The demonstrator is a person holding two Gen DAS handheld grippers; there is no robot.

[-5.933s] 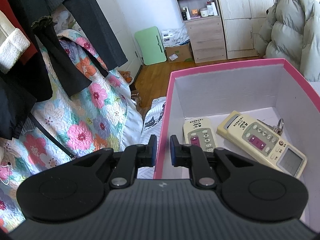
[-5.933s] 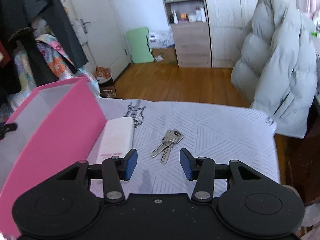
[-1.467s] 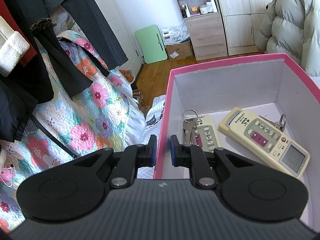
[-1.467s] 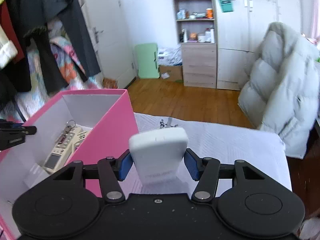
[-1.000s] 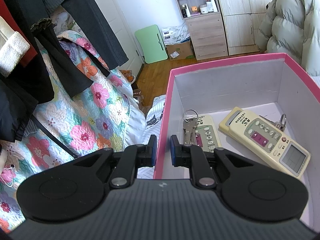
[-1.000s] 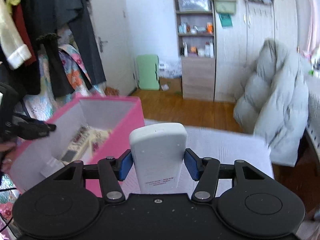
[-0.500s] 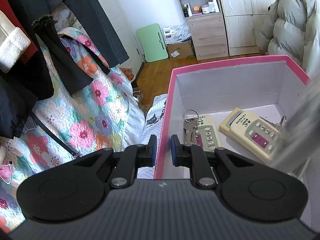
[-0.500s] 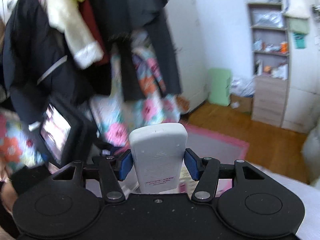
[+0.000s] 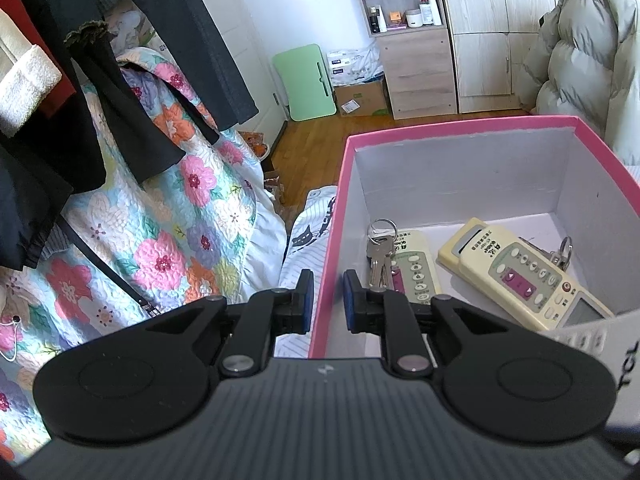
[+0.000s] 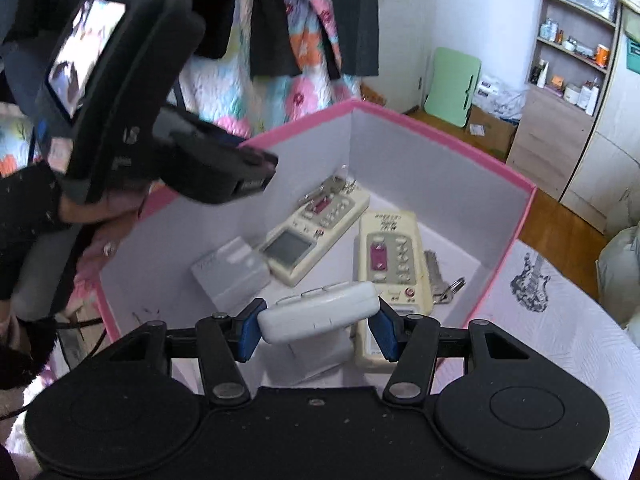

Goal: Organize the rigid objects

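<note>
My right gripper (image 10: 318, 330) is shut on a white remote (image 10: 320, 312) and holds it over the near part of the pink box (image 10: 440, 136); the remote's end shows in the left wrist view (image 9: 600, 336). My left gripper (image 9: 324, 298) is shut on the box's pink left wall (image 9: 326, 264). Inside lie two cream remotes (image 10: 390, 256) (image 10: 316, 228), also in the left wrist view (image 9: 520, 276) (image 9: 412, 264), two key bunches (image 9: 378, 248) (image 9: 560, 250) and a small white block (image 10: 230, 268).
The box stands on a white patterned cloth (image 10: 540, 320). A floral quilt (image 9: 160, 232) and hanging dark clothes (image 9: 80, 80) are to the left. A grey puffer jacket (image 9: 580, 40), a wooden cabinet (image 9: 416, 60) and a green board (image 9: 310, 76) stand beyond.
My right gripper picked the white remote off the cloth, swung left and tipped down over the box. A key bunch came to lie on the left cream remote. My left gripper has stayed put.
</note>
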